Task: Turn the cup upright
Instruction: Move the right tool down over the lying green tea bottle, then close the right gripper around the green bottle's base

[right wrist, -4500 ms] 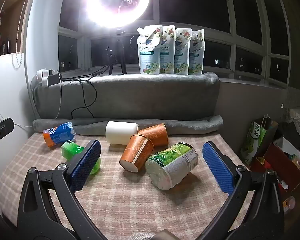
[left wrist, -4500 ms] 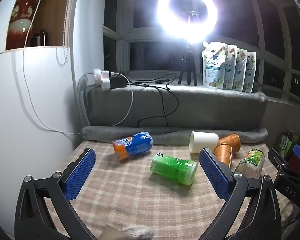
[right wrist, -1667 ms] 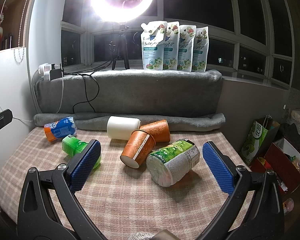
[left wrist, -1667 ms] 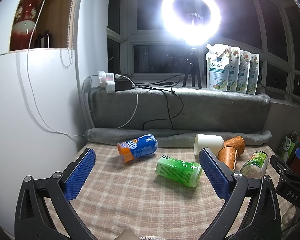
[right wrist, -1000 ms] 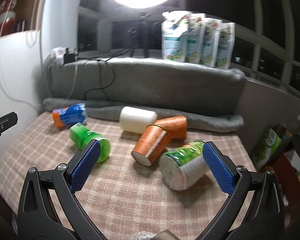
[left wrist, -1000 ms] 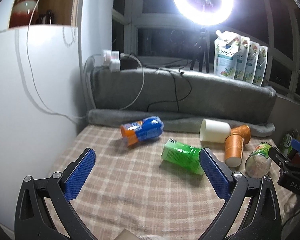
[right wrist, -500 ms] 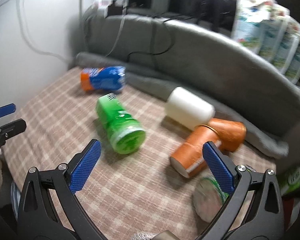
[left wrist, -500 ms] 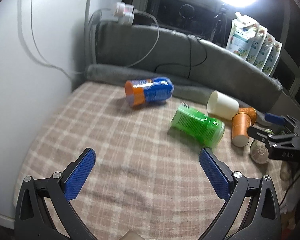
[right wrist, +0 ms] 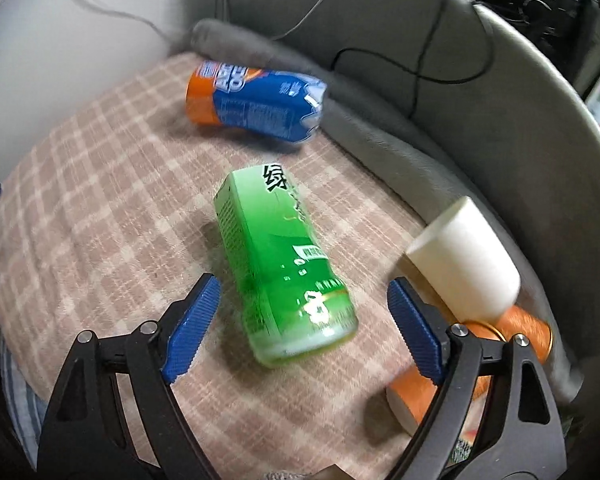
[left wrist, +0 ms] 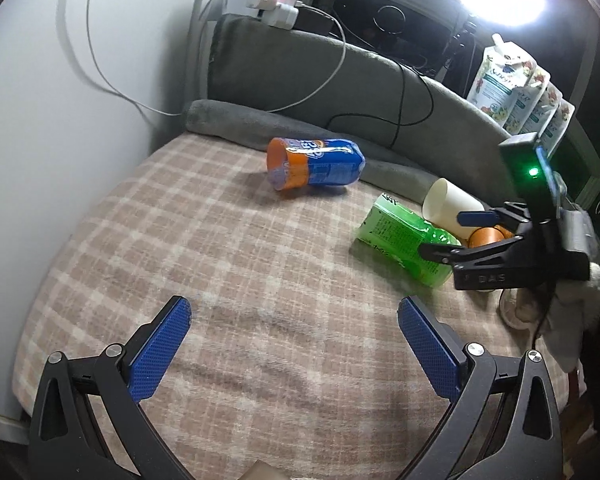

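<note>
A pink-and-cream checked blanket [left wrist: 236, 264] covers the table, and several cups lie toppled on it. The translucent green plastic cup [right wrist: 288, 272] lies on its side mid-table, long axis running from near-right to far-left, its wider end toward the right gripper [right wrist: 304, 320]. That gripper is clearly the nearer one; its blue pads stand wide apart, holding nothing, straddling the cup's near end without touching. The left gripper [left wrist: 294, 344], equally wide and empty, hangs over bare blanket well to the left. A blue-and-orange cup [right wrist: 256, 100] lies farther back, a white paper cup [right wrist: 464, 256] to the right
</note>
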